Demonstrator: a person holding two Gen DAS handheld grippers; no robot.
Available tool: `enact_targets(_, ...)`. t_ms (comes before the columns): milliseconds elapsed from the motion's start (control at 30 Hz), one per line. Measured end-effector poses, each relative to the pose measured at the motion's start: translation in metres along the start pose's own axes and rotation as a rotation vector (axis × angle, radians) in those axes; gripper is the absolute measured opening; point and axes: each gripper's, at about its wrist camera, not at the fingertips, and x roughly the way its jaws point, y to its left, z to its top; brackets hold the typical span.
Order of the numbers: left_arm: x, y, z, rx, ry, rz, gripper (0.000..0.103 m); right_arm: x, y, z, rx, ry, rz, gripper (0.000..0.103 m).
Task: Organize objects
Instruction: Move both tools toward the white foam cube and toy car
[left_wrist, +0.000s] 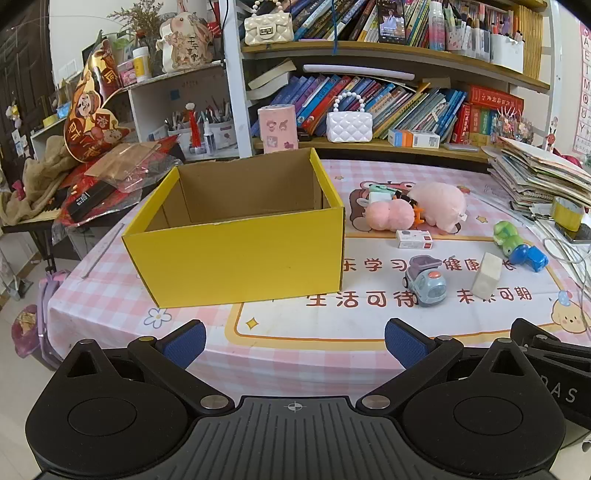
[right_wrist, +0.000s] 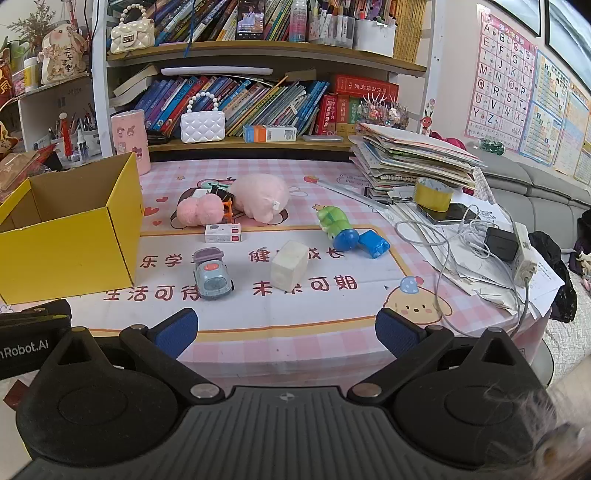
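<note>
Both tongs stand wide and hold nothing: left gripper (left_wrist: 295, 345) and right gripper (right_wrist: 286, 338) hover at the near table edge, blue pads well apart.

Task objects lie on the pink checked tablecloth (right_wrist: 258, 170), to the right of the open yellow box (left_wrist: 236, 254), whose visible interior looks bare. Nearest are the toy car (right_wrist: 212, 275) and the pale block (right_wrist: 290, 265); behind them lie a small white packet (right_wrist: 222, 233), a green-and-blue frog toy (right_wrist: 338, 229) and two pink plush toys (right_wrist: 258, 197).

Handling, as judged: the plush is light and soft and will compress, so grip mid-body; the car is hard, probably smooth, and may roll, so take it across the sides; the block looks rigid with flat faces.

Small items wedged between the plush toys cannot be identified. The box floor is partly hidden by its front wall.
</note>
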Motion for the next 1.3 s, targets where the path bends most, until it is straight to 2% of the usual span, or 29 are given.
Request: enact_targets(1300, -0.0041, -0.0040, -0.0005, 0.002, -0.004, 0.003, 0.103, 0.0010, -0.0035, 0.0000, 0.007, 0.001, 0.000, 0.103)
